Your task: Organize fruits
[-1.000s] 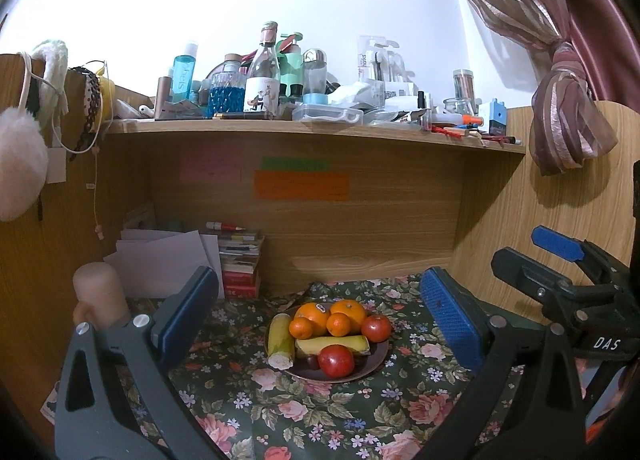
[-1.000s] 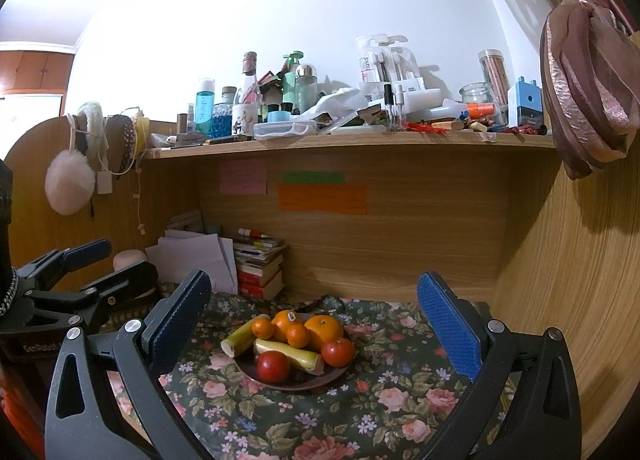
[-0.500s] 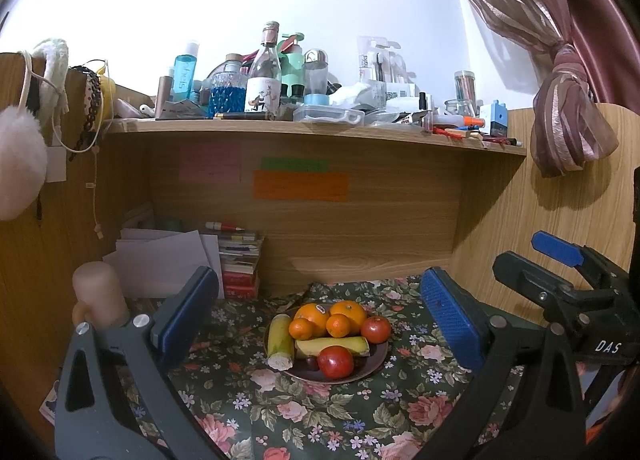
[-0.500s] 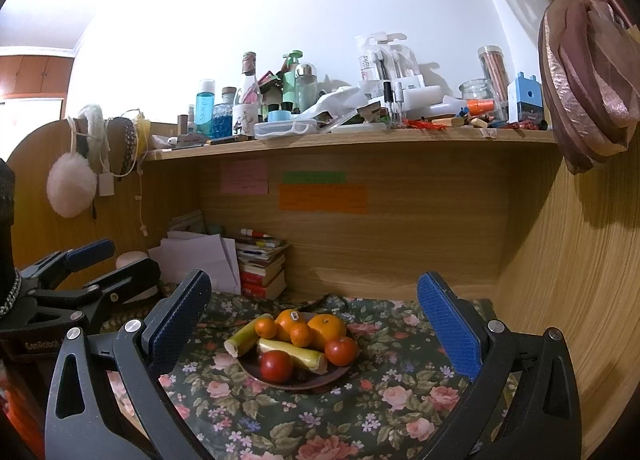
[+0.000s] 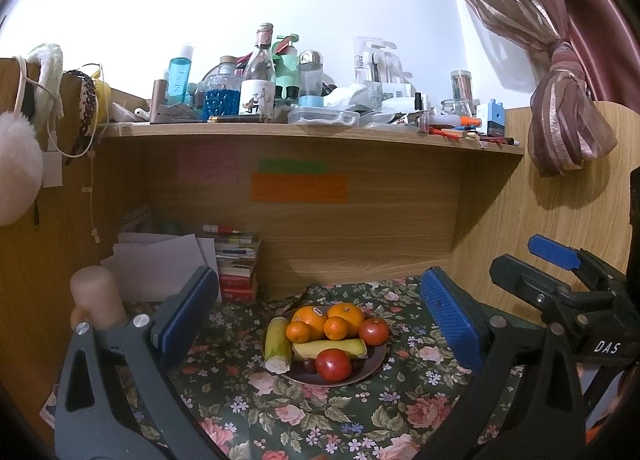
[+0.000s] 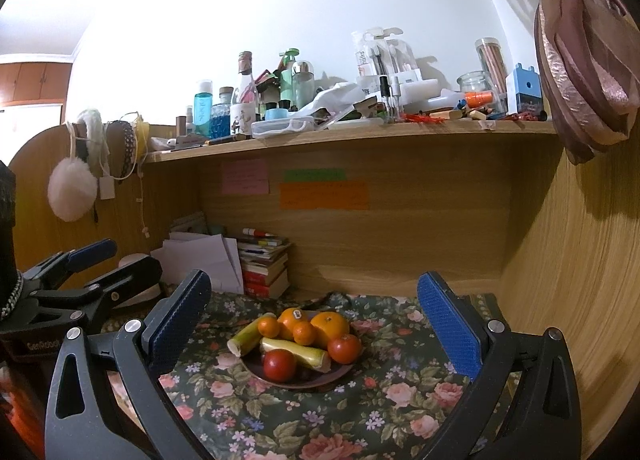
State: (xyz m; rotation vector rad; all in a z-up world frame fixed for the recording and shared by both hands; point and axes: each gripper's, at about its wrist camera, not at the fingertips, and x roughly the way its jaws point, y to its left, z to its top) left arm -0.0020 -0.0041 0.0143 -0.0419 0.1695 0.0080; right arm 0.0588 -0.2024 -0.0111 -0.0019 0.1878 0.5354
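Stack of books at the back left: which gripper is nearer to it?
Left. The left gripper is on the stack of books' side; the right gripper is farther right.

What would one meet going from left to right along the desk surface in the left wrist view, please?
Beige cylinder → white papers → stack of books → plate of fruit → right gripper.

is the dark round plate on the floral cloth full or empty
Full: the dark round plate is heaped with oranges, red tomatoes and pale yellow-green stalks; little bare surface shows.
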